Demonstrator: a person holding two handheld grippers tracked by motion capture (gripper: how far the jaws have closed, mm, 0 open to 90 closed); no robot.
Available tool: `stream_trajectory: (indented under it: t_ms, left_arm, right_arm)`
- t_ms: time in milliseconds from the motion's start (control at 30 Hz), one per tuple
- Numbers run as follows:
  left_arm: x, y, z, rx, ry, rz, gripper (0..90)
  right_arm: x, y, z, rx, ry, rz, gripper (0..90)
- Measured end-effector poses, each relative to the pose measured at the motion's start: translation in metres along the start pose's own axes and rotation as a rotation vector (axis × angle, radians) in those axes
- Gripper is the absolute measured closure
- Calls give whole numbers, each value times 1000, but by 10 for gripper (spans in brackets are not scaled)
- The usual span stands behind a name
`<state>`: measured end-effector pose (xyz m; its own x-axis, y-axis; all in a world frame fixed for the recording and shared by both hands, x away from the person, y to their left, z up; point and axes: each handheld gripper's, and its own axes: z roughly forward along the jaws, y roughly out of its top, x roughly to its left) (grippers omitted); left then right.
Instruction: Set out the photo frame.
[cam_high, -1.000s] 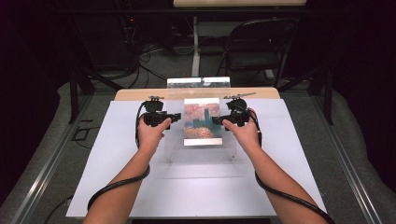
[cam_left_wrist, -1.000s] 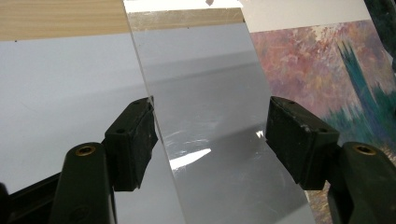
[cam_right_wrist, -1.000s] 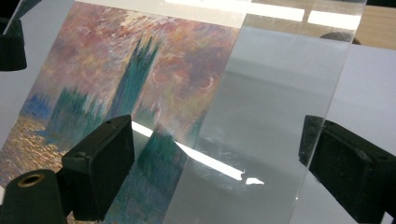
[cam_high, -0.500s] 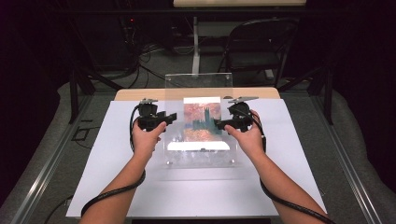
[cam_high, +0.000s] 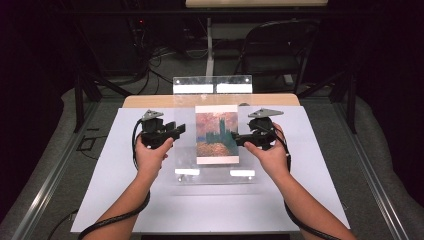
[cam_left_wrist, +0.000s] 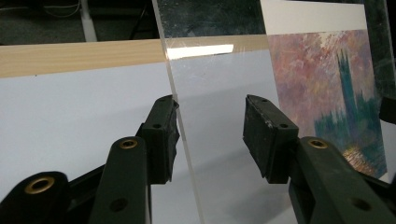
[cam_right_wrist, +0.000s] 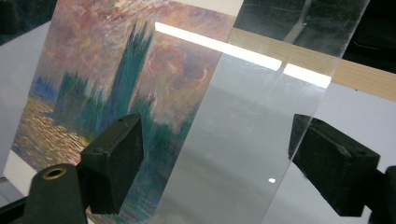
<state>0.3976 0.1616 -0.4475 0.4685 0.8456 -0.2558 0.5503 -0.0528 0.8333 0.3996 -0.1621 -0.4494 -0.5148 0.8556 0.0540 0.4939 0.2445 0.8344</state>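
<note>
Step in hand: raising the acrylic sheet (cam_high: 212, 97) off the art print (cam_high: 216, 136) at the table (cam_high: 100, 165) centre; left gripper (cam_high: 176, 131) jaws have just been closing astride its edge, one pad touching; right gripper (cam_high: 240, 139) likewise straddles without pressing. Next move needs both closed firmly.

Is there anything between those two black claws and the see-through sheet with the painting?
Nothing visible. The left gripper straddles one edge of the clear acrylic sheet, its jaws just closing around it; the right gripper straddles the opposite edge, beside the painting print.
</note>
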Motion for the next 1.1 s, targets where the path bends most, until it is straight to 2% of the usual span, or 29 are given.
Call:
stream_trajectory:
  t_ms: [333,567,733,867,1000,1100]
  left_arm:
    - [-5,-10,-24,-35,-61,23,591]
    - [-10,-22,-41,-82,-91,25,651]
    - [-15,-29,-53,-93,-101,68,688]
    - [-19,-36,-63,-100,-115,76,709]
    - [-22,-44,-72,-116,-132,91,719]
    - [-25,-51,-78,-123,-136,115,719]
  right_arm:
    - [6,-6,-24,-40,47,23,228]
    - [9,-18,-45,-94,73,23,332]
    - [13,-28,-59,-121,72,9,418]
    - [15,-37,-71,-149,89,32,466]
    - [19,-46,-82,-166,95,15,531]
    - [20,-51,-86,-175,108,19,555]
